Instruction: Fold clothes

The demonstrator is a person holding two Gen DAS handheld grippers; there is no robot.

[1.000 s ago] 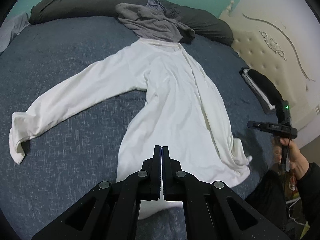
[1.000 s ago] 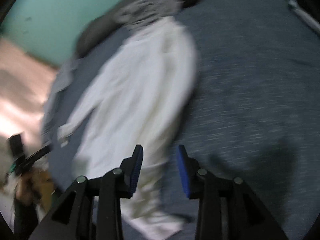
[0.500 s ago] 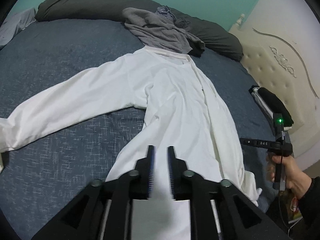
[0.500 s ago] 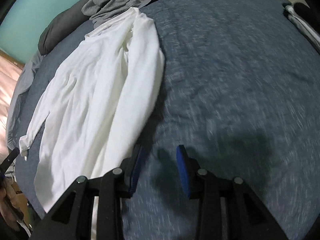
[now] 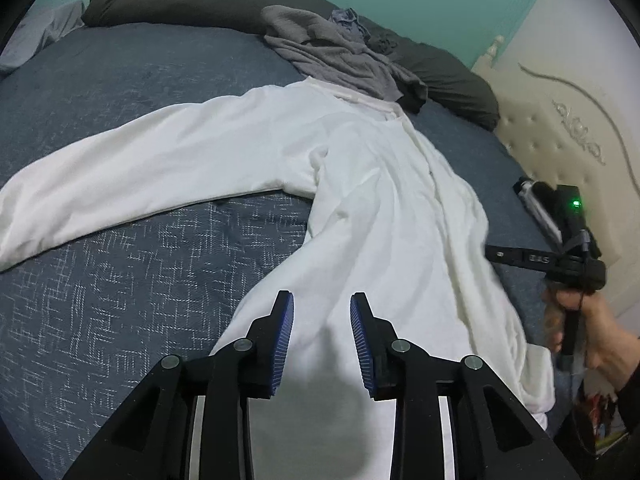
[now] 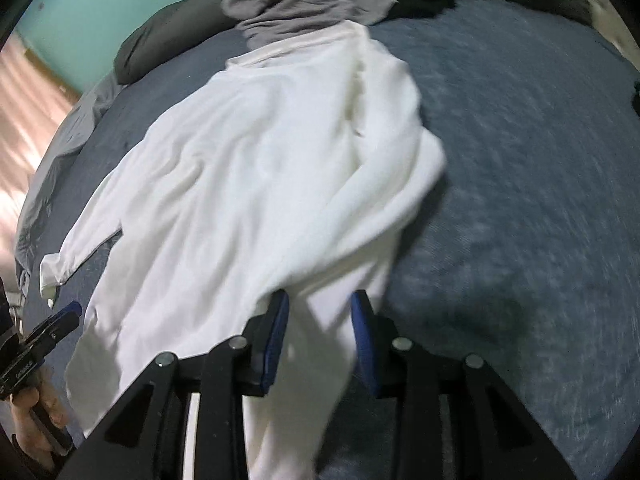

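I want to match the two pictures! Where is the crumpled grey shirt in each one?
Left wrist view: the crumpled grey shirt lies at the top, right of middle, beyond the collar of the long-sleeved white shirt.
Right wrist view: it lies at the top middle, again just past the white shirt's collar.
Shared landmark: the long dark grey pillow against the teal wall, behind the grey shirt in both.

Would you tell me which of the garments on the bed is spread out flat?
The white long-sleeved shirt, lying flat with one sleeve stretched sideways; the grey garment beyond its collar is bunched in a heap.
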